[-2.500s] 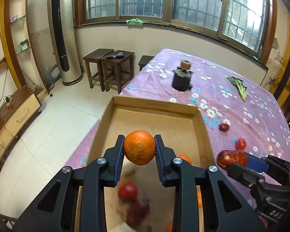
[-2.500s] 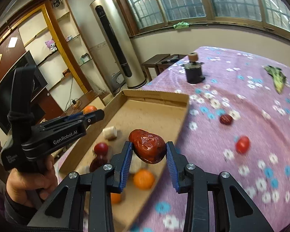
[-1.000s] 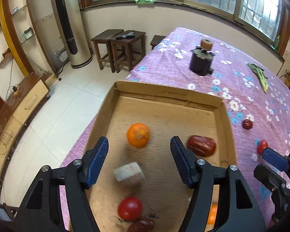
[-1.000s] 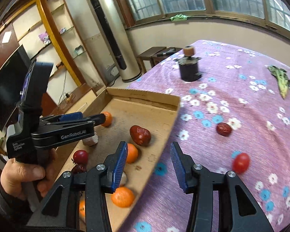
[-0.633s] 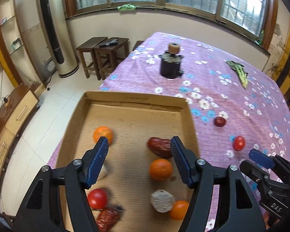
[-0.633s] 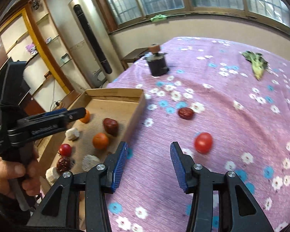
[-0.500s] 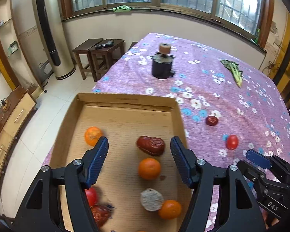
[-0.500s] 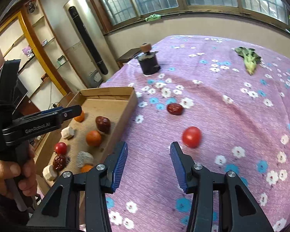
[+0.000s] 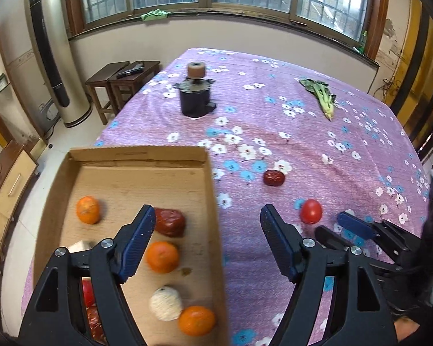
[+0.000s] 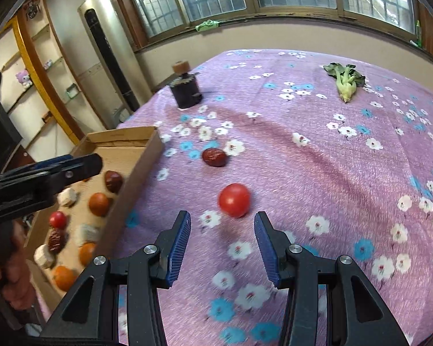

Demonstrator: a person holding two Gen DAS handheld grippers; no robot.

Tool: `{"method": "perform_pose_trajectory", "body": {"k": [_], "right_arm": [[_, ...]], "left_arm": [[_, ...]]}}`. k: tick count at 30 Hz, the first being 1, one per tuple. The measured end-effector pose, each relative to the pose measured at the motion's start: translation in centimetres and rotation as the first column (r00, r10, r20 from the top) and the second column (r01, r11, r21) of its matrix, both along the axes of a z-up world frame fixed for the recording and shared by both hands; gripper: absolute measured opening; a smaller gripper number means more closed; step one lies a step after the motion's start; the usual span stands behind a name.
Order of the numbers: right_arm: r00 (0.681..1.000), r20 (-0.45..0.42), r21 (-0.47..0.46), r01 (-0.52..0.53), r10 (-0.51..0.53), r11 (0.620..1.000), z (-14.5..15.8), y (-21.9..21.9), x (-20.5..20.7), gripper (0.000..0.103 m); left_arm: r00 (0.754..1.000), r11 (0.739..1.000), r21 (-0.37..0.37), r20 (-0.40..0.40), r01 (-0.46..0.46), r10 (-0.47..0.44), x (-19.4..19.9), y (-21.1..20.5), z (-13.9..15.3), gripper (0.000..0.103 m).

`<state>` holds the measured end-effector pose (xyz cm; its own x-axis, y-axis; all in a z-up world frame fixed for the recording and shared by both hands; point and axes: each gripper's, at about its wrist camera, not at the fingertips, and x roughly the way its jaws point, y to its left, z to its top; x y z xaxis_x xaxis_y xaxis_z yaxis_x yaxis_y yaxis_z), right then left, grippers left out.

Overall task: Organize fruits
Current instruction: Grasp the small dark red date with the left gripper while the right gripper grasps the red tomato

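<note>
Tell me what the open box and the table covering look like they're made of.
The box looks like plain brown corrugated cardboard: matte, with raw-cut edges and a folded flap rim. The table covering appears to be woven or napped fabric, purple with printed white and blue flowers; it shows soft ripples and no shine, so probably cloth rather than plastic.

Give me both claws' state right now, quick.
Left claw: open, jaws have just been opening wider, nothing between them.
Right claw: open, empty, with the red tomato just ahead.
</note>
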<state>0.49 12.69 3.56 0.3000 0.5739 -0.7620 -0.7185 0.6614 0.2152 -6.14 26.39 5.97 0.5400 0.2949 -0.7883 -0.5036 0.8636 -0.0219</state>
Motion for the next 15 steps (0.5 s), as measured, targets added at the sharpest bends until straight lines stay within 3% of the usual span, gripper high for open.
{"method": "perform_pose_trajectory", "body": {"k": [8,10,15], "right_arm": [[1.000,0.007,-0.056,-0.016,0.016,0.998,-2.0,2.6,1.9,0.046],[1.000,0.000,-0.061,-0.023,0.023,0.998,-2.4,2.8,2.2,0.030],[1.000,-0.010,-0.014,0.014,-0.014,1.000,-1.4,0.1,2.2,0.030]], "left_arm": [[0.999,0.999,-0.021,-0.035,0.041,-0.041,3.9,-1.0,-1.6,0.075],[0.998,0.999,-0.028,-0.045,0.047,-0.048,4.9,-1.3,-2.0,0.075],[0.995,0.997,-0.032,-0.079,0.065,-0.067,7.7,-2.1,-3.4,0.075]]}}
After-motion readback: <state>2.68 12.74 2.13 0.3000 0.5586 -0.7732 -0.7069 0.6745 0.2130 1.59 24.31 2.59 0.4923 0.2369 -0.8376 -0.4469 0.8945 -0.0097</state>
